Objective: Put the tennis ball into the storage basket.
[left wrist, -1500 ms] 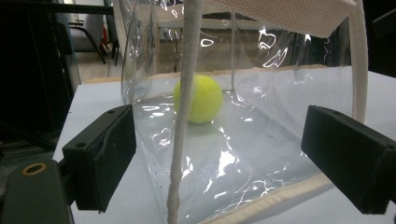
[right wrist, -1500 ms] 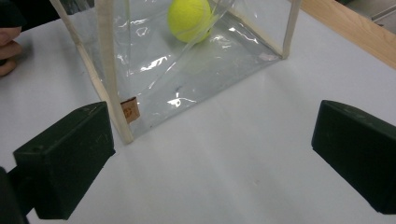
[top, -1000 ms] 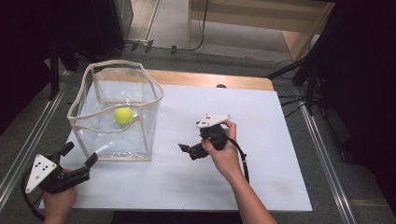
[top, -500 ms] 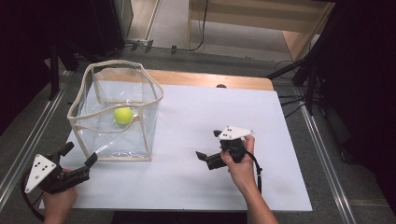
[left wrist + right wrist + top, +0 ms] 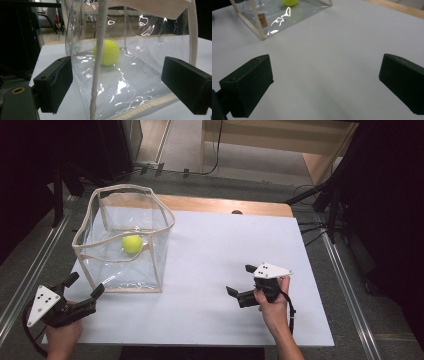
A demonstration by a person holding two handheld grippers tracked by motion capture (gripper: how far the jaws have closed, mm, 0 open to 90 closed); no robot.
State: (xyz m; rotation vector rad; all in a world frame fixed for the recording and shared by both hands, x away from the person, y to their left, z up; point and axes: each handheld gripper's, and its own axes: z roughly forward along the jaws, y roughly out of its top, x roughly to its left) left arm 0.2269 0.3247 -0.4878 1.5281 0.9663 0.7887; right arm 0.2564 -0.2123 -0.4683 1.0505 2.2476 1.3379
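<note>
No text, number or brand can be read anywhere in these views. The only candidate is a small brownish tag (image 5: 262, 20) on the wall of the clear bag (image 5: 274, 15), seen in the right gripper view; it may carry print, but it is too small and blurred to make out. The grey plates on top of the grippers in the high view bear a few dark dots, not letters or numerals.

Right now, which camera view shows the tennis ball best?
The left gripper view: the tennis ball appears large and whole through the clear bag. The high view shows it small; the right gripper view cuts it at the top edge.
</note>
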